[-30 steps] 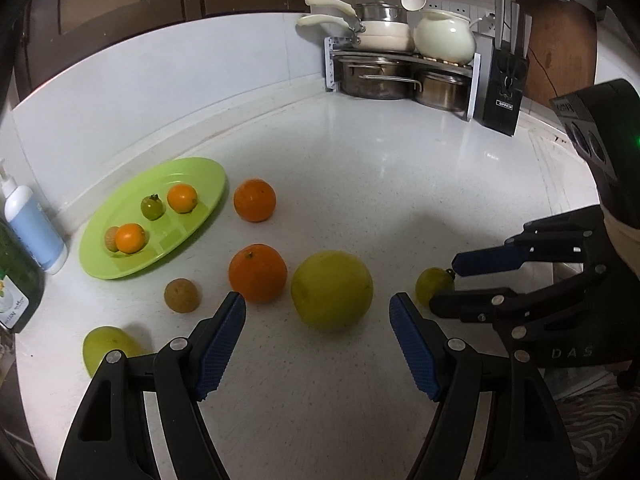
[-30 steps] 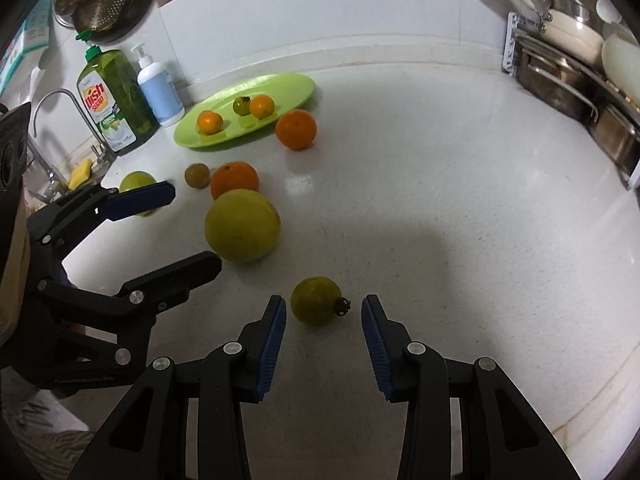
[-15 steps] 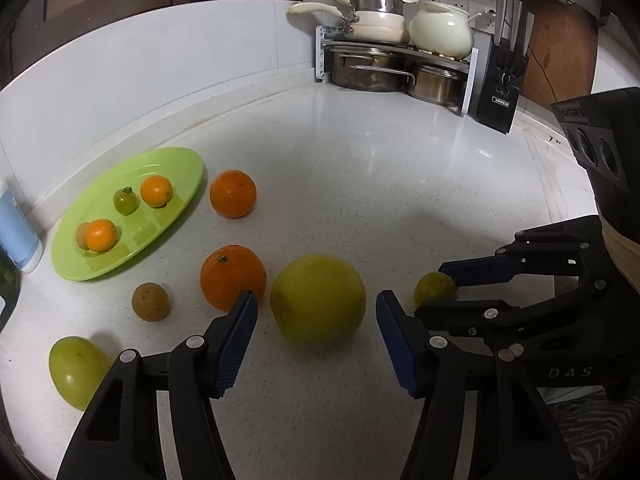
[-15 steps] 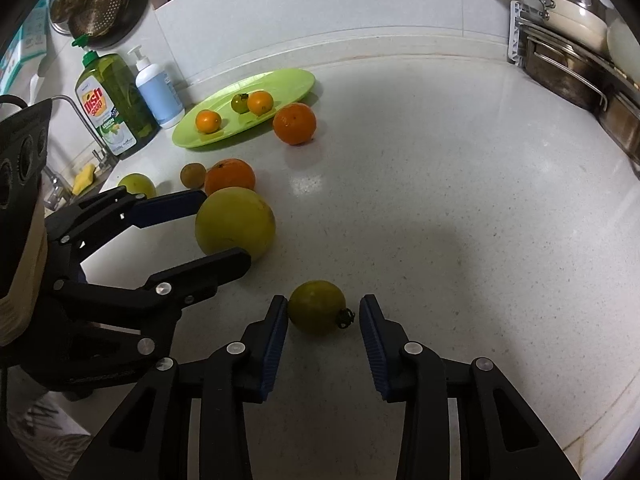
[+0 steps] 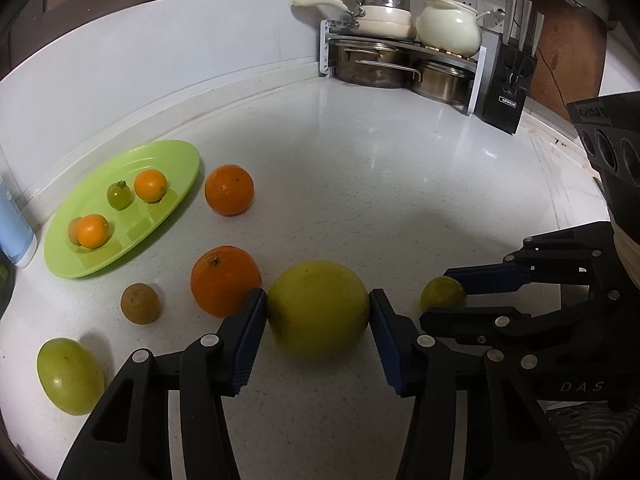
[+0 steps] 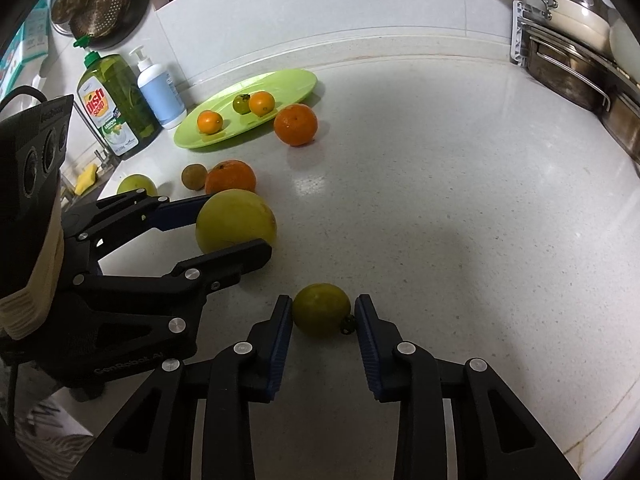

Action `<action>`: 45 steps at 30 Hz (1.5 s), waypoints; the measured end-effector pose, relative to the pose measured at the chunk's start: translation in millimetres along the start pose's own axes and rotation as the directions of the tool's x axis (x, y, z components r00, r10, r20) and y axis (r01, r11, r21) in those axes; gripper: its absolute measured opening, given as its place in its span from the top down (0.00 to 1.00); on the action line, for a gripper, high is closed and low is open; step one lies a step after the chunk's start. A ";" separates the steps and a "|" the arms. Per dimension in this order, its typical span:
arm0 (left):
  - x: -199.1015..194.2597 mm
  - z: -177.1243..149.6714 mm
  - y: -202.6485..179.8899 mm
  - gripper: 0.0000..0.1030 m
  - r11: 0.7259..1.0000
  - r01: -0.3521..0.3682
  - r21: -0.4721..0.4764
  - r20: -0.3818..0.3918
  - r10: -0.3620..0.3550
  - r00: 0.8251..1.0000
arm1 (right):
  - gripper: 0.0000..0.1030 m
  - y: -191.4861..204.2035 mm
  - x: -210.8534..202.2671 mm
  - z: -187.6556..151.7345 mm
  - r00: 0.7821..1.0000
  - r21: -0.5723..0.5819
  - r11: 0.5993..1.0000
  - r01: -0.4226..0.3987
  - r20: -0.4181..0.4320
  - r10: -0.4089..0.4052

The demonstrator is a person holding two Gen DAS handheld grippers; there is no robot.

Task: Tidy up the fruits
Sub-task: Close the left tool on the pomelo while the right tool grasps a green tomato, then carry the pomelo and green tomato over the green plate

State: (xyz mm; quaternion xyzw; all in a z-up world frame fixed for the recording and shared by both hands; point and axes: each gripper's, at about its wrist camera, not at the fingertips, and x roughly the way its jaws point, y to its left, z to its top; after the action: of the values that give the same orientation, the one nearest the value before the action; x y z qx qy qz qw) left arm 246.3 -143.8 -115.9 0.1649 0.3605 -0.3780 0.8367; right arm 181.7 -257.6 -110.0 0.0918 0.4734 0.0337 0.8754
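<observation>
My left gripper is open with its blue pads either side of a large yellow-green grapefruit on the white counter; the pads sit at or very near its skin. That grapefruit also shows in the right wrist view. My right gripper is open around a small green fruit with a dark stem, which also shows in the left wrist view. A green plate holds two small oranges and a green fruit. Two oranges, a brown fruit and a green fruit lie loose.
A pot rack and a knife block stand in the far corner. A dish soap bottle and a pump bottle stand left of the plate by the sink edge. The counter's front edge runs at lower right.
Both grippers have moved forward. The left one now straddles the grapefruit and has narrowed onto it. The right one now has the small green fruit between its pads.
</observation>
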 end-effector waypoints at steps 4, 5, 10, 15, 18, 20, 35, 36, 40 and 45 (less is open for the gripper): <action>-1.8 -0.3 -0.7 0.51 1.000 -0.016 -0.027 -0.012 0.015 1.000 | 0.68 -1.6 -1.6 0.3 1.000 0.005 1.000 0.001 0.004 -0.001; -2.8 -0.7 -0.8 0.51 0.999 -0.020 -0.035 -0.013 0.019 1.000 | 0.68 -1.8 -2.0 0.2 1.000 0.006 1.000 0.001 0.005 -0.001; -11.0 -0.7 -0.8 0.51 0.997 -0.027 -0.066 0.000 0.027 1.000 | 0.70 -3.7 -6.1 2.5 1.000 0.008 1.000 -0.002 0.016 0.001; -20.9 1.8 0.5 0.51 0.994 -0.045 -0.096 0.025 0.048 0.999 | 0.70 -1.1 -8.3 5.2 1.000 -0.013 1.000 0.005 0.020 -0.005; -23.5 0.4 1.4 0.51 0.992 -0.061 -0.113 0.023 0.064 0.998 | 0.70 -4.3 -3.4 3.9 1.000 -0.004 1.000 -0.015 0.005 0.015; -26.2 -1.0 1.0 0.51 0.990 -0.069 -0.121 0.022 0.073 0.997 | 0.70 -4.9 -3.4 4.7 1.000 -0.006 1.000 -0.017 0.006 0.017; -60.9 1.8 8.7 0.51 0.963 -0.141 -0.228 0.055 0.157 0.986 | 0.70 16.1 -30.0 30.3 0.993 -0.112 0.992 -0.061 0.092 0.071; -64.5 2.8 10.6 0.51 0.960 -0.147 -0.237 0.060 0.166 0.984 | 0.70 17.7 -31.9 33.0 0.992 -0.119 0.991 -0.064 0.101 0.076; -78.3 7.2 18.4 0.51 0.950 -0.159 -0.267 0.090 0.189 0.978 | 0.70 25.4 -39.1 44.9 0.986 -0.155 0.985 -0.077 0.136 0.099; -91.4 16.0 27.7 0.51 0.940 -0.197 -0.280 0.115 0.236 0.965 | 0.70 38.6 -43.5 63.2 0.976 -0.209 0.973 -0.098 0.169 0.135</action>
State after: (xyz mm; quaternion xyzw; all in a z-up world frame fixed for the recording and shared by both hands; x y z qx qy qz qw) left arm 233.3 -87.3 -38.4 0.0614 0.3249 -0.2426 0.9120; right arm 211.7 -234.2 -33.0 0.0341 0.3794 0.1238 0.9163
